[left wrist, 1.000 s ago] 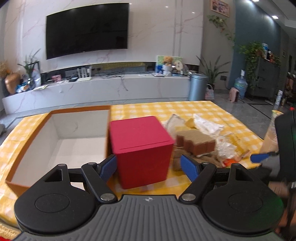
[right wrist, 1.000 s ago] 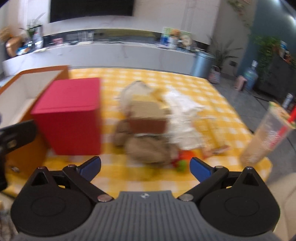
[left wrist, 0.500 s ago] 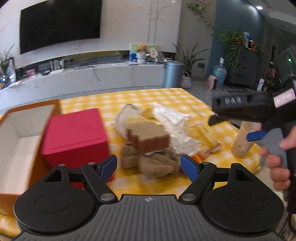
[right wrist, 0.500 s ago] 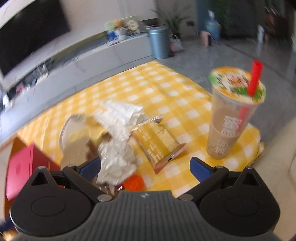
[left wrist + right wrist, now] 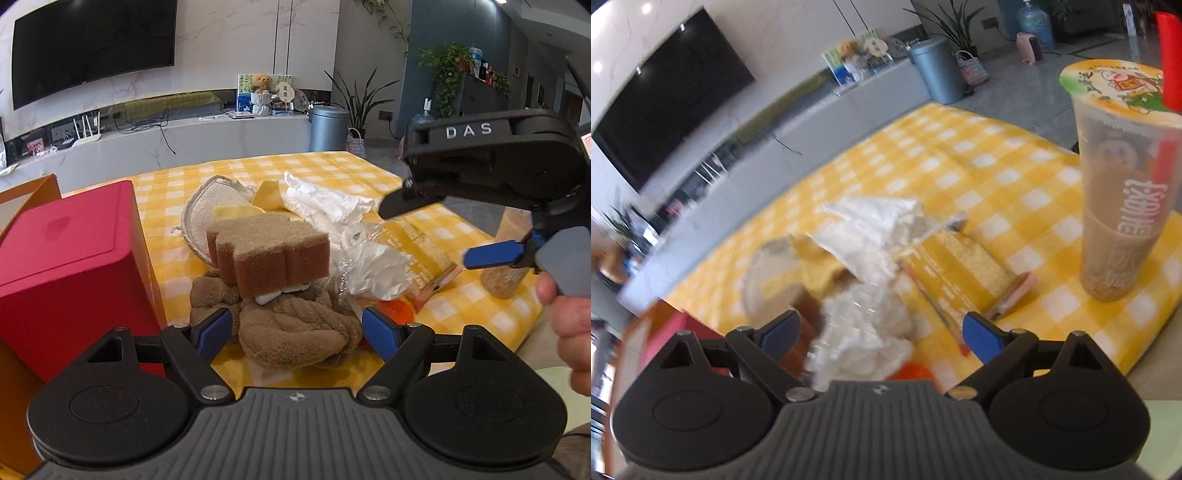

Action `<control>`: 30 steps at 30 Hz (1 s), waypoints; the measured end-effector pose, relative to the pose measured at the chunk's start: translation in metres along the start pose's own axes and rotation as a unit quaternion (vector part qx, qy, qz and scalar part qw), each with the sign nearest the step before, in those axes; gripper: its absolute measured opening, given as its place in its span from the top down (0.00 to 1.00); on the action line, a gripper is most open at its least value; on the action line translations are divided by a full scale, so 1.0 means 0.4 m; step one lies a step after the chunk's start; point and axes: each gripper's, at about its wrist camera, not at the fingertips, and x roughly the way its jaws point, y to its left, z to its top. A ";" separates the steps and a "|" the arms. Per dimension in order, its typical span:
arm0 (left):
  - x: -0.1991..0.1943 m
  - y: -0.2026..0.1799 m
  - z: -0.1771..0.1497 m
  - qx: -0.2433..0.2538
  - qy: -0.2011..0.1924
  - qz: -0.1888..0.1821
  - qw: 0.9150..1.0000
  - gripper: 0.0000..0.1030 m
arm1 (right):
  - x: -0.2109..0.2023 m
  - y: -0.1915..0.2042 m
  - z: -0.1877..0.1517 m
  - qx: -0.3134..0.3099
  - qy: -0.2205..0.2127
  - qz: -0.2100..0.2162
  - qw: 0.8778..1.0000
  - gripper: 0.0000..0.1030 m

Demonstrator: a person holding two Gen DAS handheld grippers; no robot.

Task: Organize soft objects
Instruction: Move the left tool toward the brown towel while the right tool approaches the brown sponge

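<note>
Your left gripper (image 5: 297, 328) hangs spread wide over the brown towel (image 5: 295, 332), pads clear of it on both sides. The brown sponge (image 5: 269, 251) sits on top of that towel, just beside the red box (image 5: 70, 266). Your right gripper (image 5: 881, 332) has its jaws closing in, the crumpled clear plastic (image 5: 864, 332) between them, not yet pinched. The milk tea cup (image 5: 1123, 192) stands apart at right.
</note>
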 end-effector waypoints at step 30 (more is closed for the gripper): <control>0.006 0.073 -0.035 -0.023 0.016 -0.052 0.998 0.53 | 0.039 0.038 -0.025 -0.053 0.007 -0.030 0.998 0.06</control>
